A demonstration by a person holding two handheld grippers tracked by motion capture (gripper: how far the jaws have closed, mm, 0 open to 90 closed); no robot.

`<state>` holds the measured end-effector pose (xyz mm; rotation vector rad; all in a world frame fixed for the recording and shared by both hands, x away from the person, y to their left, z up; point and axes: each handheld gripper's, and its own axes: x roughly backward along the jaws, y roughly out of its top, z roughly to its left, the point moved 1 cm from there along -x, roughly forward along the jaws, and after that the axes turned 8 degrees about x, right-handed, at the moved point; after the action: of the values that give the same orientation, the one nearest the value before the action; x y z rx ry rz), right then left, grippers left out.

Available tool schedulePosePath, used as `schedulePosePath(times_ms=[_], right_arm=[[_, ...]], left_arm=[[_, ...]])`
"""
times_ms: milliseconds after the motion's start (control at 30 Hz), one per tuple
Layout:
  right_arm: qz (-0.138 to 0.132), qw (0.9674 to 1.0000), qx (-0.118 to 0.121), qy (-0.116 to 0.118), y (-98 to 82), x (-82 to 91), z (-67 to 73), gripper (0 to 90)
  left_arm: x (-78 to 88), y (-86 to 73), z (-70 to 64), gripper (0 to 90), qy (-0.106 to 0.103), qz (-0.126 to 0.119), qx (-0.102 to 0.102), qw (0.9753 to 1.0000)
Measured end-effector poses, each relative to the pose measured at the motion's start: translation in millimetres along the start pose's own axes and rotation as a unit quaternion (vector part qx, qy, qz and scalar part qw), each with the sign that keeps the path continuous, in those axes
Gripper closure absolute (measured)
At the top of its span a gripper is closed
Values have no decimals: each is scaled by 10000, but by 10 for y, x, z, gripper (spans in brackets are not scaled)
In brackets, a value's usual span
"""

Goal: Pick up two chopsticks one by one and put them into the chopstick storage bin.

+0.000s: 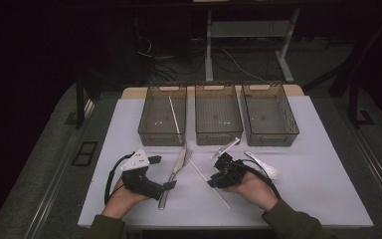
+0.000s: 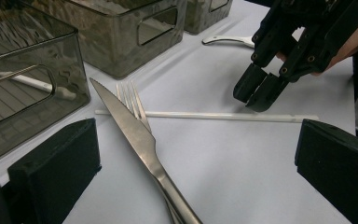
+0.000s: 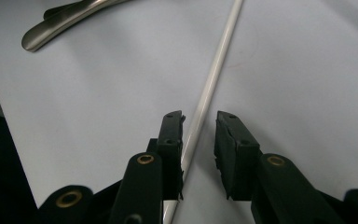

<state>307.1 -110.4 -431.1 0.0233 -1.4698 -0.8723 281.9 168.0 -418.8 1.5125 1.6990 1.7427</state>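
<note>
A white chopstick [image 1: 199, 172] lies slantwise on the white table, in front of the middle bin. My right gripper [image 1: 213, 180] is down on it. In the right gripper view the chopstick [image 3: 214, 74] runs between the jaws of the right gripper [image 3: 199, 135], close against the left one, with a gap to the right one. My left gripper [image 1: 162, 172] rests wide open at the left, beside a steel knife [image 1: 178, 167]. Ahead of the left gripper [image 2: 193, 154] the knife [image 2: 130, 126] lies over a fork [image 2: 130, 95], and beyond them are the chopstick [image 2: 191, 115] and the right gripper [image 2: 256, 93].
Three smoky plastic bins stand in a row at the back: left [image 1: 149, 130], middle [image 1: 218, 138], right [image 1: 269, 139]. The left bin holds a second white chopstick [image 1: 174, 114]. A white spoon [image 1: 263, 167] and a metal utensil [image 1: 226, 148] lie near the right hand.
</note>
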Motion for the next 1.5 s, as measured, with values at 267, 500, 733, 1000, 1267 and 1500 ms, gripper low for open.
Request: schedulePosePath(times_ms=[267, 500, 733, 1000, 1267, 1500], right_arm=[[120, 9999, -1, 6, -9, -61, 16, 745], [213, 9997, 33, -80, -7, -78, 26, 767], [341, 9992, 40, -190, 17, -77, 10, 791], [559, 9977, 154, -362, 64, -87, 31, 798], [624, 9967, 215, -477, 71, -84, 4, 812], [692, 9956, 260, -577, 78, -73, -25, 819]], left_arm=[[-4, 1, -4, 0, -13, 5, -5, 10000], [-1, 1, -2, 0, -9, 10, -6, 10000], [2, 5, -2, 0, -10, 7, -8, 10000], [-2, 9, -12, 0, -17, -25, 0, 10000], [-2, 10, -11, 0, -20, -7, -1, 10000], [-2, 10, -10, 0, -25, -7, -6, 10000]])
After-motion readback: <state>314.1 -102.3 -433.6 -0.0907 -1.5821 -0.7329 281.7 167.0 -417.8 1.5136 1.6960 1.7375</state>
